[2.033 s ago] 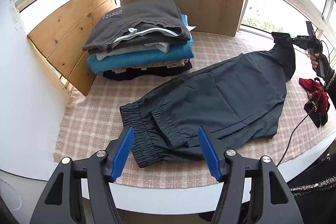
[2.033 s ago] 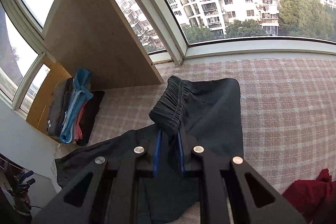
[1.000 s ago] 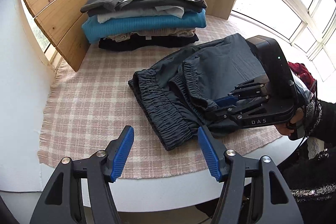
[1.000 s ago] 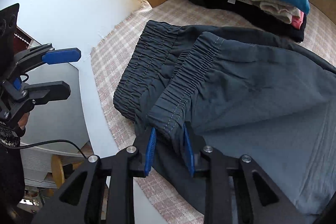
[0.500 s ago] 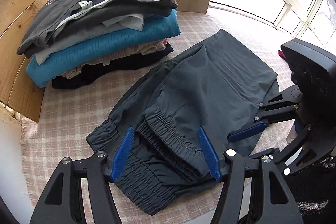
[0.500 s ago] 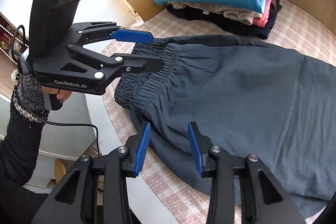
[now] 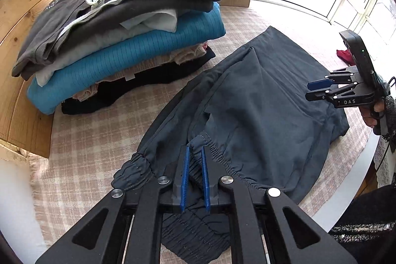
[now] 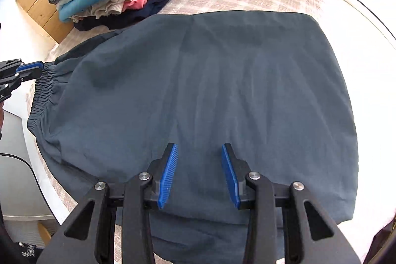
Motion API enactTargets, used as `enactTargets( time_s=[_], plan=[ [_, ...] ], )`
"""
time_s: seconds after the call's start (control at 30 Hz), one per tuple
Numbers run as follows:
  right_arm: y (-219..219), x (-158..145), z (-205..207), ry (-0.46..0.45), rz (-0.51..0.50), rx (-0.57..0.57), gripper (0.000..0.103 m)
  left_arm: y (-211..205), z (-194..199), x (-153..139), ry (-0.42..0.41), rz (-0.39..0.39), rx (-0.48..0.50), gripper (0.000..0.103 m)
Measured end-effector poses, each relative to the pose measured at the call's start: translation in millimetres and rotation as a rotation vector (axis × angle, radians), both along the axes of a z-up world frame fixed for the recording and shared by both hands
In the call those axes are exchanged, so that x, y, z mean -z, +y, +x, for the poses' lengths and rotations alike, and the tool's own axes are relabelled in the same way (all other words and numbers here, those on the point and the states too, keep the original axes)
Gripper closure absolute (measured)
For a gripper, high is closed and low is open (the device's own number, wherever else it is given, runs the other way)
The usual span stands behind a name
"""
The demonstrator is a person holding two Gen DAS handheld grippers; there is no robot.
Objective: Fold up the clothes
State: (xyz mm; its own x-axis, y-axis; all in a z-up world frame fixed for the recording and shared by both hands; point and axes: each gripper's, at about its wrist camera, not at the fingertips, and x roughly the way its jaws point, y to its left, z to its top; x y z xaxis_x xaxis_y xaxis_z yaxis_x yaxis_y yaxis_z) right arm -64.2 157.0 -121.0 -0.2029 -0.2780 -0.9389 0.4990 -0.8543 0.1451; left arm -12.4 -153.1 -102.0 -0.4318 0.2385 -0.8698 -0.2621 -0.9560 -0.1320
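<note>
Left gripper (image 7: pixel 195 170) clamped on trousers (image 8: pixel 198 90) cuff, right gripper (image 8: pixel 199 172) spread above them, folded stack (image 7: pixel 118 36) just beside

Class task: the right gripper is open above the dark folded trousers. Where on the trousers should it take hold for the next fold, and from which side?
Probably the near edge of the dark trousers, just under the right gripper. That edge lies along the table's front, opposite the elastic hem pinched by the left gripper. Come in low from the front, one finger slid under the layers.
</note>
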Motion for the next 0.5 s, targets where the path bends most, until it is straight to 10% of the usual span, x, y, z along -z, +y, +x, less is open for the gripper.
enactTargets(
  time_s=[0.07,0.13,0.2,0.3,0.5],
  plan=[
    [-2,0,2,0.014,0.019,-0.023,0.066,2,-5,1,-0.007,0.012,-0.006,0.044],
    [-4,0,3,0.021,0.031,-0.038,0.065,7,-12,5,-0.015,-0.002,-0.002,0.036],
    [-4,1,3,0.021,0.029,-0.044,0.064,16,-18,12,-0.027,-0.029,0.027,0.045],
    [-3,0,5,0.025,0.027,-0.057,0.061,24,-24,23,-0.056,-0.042,0.057,0.086],
    [-5,-3,11,0.034,0.052,-0.060,0.059,-9,-13,20,-0.069,-0.081,-0.072,0.087]
  ],
)
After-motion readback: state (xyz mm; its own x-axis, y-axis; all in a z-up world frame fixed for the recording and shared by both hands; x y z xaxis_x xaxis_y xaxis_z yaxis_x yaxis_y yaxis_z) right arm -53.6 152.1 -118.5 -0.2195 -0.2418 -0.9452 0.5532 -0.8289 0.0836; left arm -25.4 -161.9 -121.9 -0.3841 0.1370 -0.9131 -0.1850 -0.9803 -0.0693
